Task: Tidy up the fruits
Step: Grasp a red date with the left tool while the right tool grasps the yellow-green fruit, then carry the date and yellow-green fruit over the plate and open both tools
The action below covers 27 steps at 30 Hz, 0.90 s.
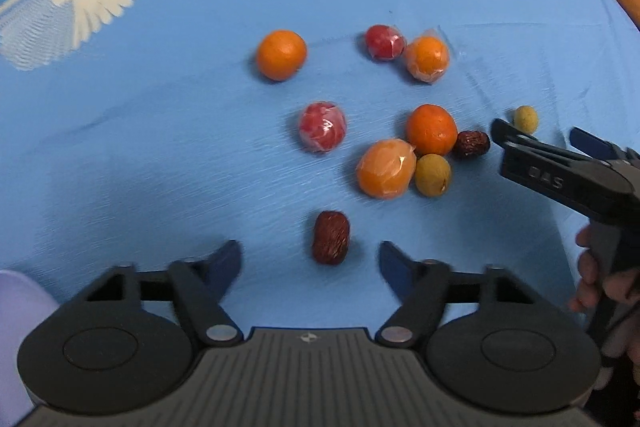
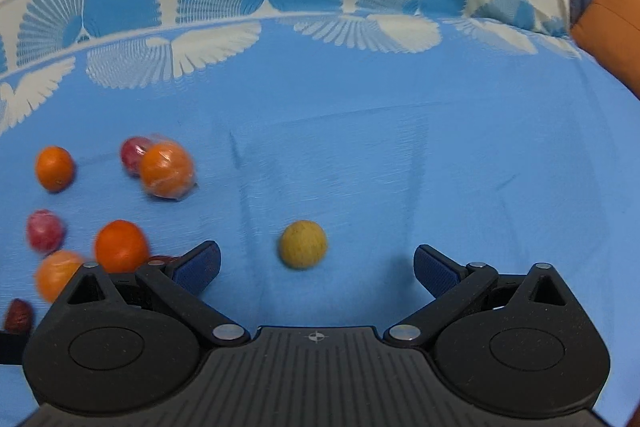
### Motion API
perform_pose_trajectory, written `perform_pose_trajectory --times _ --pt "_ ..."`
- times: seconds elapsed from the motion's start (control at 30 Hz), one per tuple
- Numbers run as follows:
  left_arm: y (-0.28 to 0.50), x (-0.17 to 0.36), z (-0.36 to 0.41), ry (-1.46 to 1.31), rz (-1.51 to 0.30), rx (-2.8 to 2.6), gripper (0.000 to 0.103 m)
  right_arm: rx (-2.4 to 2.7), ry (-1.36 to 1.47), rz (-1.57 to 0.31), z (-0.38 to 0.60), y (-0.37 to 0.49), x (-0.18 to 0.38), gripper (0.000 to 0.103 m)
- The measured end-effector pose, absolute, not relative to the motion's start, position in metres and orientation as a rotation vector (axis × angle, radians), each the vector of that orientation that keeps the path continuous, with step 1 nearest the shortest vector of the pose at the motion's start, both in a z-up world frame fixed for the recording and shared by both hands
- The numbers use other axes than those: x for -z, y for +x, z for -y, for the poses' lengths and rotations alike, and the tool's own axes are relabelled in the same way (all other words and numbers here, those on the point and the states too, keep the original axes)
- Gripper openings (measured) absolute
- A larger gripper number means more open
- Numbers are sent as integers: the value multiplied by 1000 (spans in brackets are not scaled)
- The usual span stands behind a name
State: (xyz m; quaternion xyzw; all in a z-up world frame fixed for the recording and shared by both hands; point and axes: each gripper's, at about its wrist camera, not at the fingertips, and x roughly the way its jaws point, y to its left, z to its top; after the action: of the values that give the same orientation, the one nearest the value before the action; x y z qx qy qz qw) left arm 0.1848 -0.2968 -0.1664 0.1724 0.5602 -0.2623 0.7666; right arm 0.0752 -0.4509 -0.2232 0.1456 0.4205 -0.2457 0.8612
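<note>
Fruits lie scattered on a blue cloth (image 1: pixel 140 147). A dark red date (image 1: pixel 331 237) lies just ahead of my left gripper (image 1: pixel 310 258), between its open fingertips and touching neither. Beyond it are a wrapped orange (image 1: pixel 385 168), a longan (image 1: pixel 433 174), a bare orange (image 1: pixel 432 129), a second date (image 1: pixel 472 143) and a wrapped red fruit (image 1: pixel 322 126). My right gripper (image 2: pixel 316 258) is open over a lone yellow longan (image 2: pixel 303 244), which sits between its blue pads (image 2: pixel 198 269) without contact. In the left wrist view the right gripper (image 1: pixel 538 133) reaches in beside that longan (image 1: pixel 525 118).
Farther back lie a bare orange (image 1: pixel 281 54), a wrapped red fruit (image 1: pixel 385 41) and a wrapped orange (image 1: pixel 427 59). An orange cushion (image 2: pixel 608 27) sits at the cloth's far right. A pale lavender object (image 1: pixel 20 327) is at the lower left. A hand (image 1: pixel 592 267) holds the right gripper.
</note>
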Motion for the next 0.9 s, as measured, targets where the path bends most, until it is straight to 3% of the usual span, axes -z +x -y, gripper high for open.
perform_pose_trajectory --times 0.03,0.07,0.1,0.13,0.33,0.63,0.9 --pt "187 170 300 379 -1217 579 36 489 311 -880 453 77 226 78" --pt "189 173 303 399 -1200 578 30 487 307 -854 453 76 225 65" --pt "188 172 303 403 -1171 587 22 456 300 -838 451 76 223 35" --pt "187 169 302 405 -1146 604 22 425 303 -844 449 77 219 27" --pt "171 134 284 367 -1073 628 22 490 287 -755 441 58 178 27" --pt "123 56 218 298 -997 545 22 494 298 -499 431 -14 56 27" --pt "61 8 151 251 -971 499 22 217 331 -569 352 -68 17 27"
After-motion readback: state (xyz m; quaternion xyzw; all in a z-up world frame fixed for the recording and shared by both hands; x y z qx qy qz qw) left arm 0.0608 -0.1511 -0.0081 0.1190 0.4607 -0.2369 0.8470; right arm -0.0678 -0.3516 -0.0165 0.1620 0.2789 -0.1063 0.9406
